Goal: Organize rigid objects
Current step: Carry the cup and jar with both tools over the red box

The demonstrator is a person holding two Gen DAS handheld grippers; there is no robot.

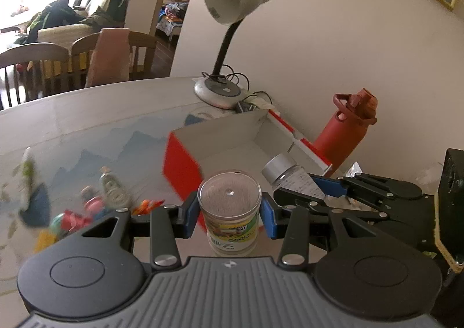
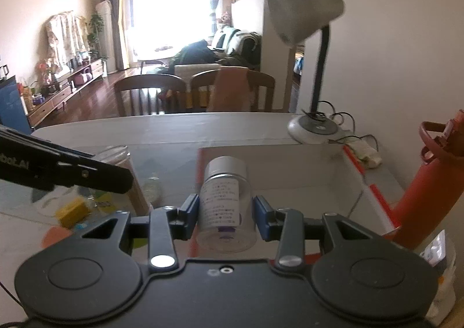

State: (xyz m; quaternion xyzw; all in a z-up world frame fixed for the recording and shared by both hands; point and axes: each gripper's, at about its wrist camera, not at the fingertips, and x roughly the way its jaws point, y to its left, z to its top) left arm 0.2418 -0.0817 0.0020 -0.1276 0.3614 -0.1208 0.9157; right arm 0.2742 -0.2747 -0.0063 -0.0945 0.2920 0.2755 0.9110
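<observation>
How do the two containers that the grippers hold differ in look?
The jar in the left gripper has a clear flat lid; the bottle in the right gripper has a silver cap. The jar's label is green and yellow; the bottle's is white with small print. Both are clear-walled and clamped between blue fingers.

My clear glossy plastic jar (image 1: pixel 229 206) and metal-capped clear bottle (image 2: pixel 224 203) hang over a matt cardboard box (image 1: pixel 232 139) on the glossy counter (image 1: pixel 87 125).

Blown-out window (image 2: pixel 168 14) backlight; table clutter (image 1: pixel 72 206) motion-blurred; fisheye-bent edges.
</observation>
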